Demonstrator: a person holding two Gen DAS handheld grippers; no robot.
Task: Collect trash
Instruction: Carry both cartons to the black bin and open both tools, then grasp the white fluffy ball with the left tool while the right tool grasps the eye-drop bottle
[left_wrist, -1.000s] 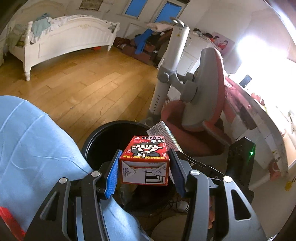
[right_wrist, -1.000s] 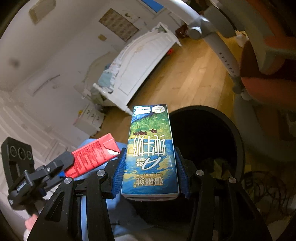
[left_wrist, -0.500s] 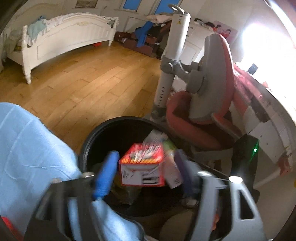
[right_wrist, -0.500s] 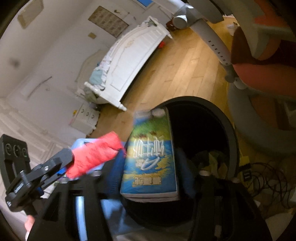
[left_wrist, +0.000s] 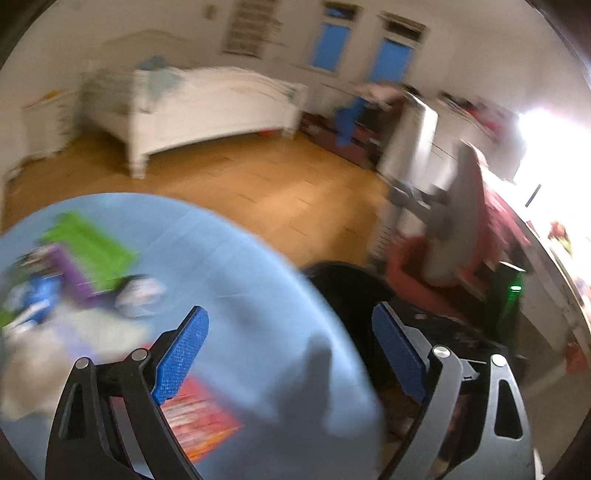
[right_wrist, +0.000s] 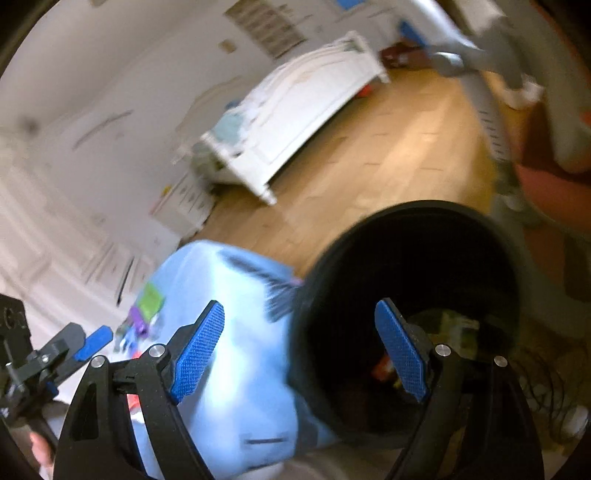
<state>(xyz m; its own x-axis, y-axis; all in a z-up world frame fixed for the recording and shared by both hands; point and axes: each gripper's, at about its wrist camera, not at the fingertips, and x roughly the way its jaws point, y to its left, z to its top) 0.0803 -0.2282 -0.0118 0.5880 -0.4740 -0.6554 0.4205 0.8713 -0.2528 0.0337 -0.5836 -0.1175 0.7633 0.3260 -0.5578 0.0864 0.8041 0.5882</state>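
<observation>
Jaws of both grippers stand wide apart with nothing between the blue pads. The left gripper (left_wrist: 290, 354) hangs over a round table covered in light blue cloth (left_wrist: 229, 280); its right finger reaches past the table's edge above the black trash bin (left_wrist: 351, 284). The right gripper (right_wrist: 301, 350) straddles the boundary of the same two things: its left finger lies over the blue cloth (right_wrist: 236, 369), its right finger over the mouth of the bin (right_wrist: 413, 251).

Inside the bin, low in the dark interior, scraps of trash (right_wrist: 384, 365) show as red and pale patches; motion blur prevents identifying them. More litter lies on the table: a green and purple packet (left_wrist: 88, 254), a blue and white wrapper (left_wrist: 33, 302), crumpled white paper (left_wrist: 55, 350) and a red printed packet (left_wrist: 201, 417) beside the left gripper's left finger.

The bin stands on the floor just beside the table. Beyond it are wooden flooring (left_wrist: 258, 184), a white bed (left_wrist: 207, 107) against the far wall, and a grey and red chair (left_wrist: 454, 229) to the right. All frames are blurred.
</observation>
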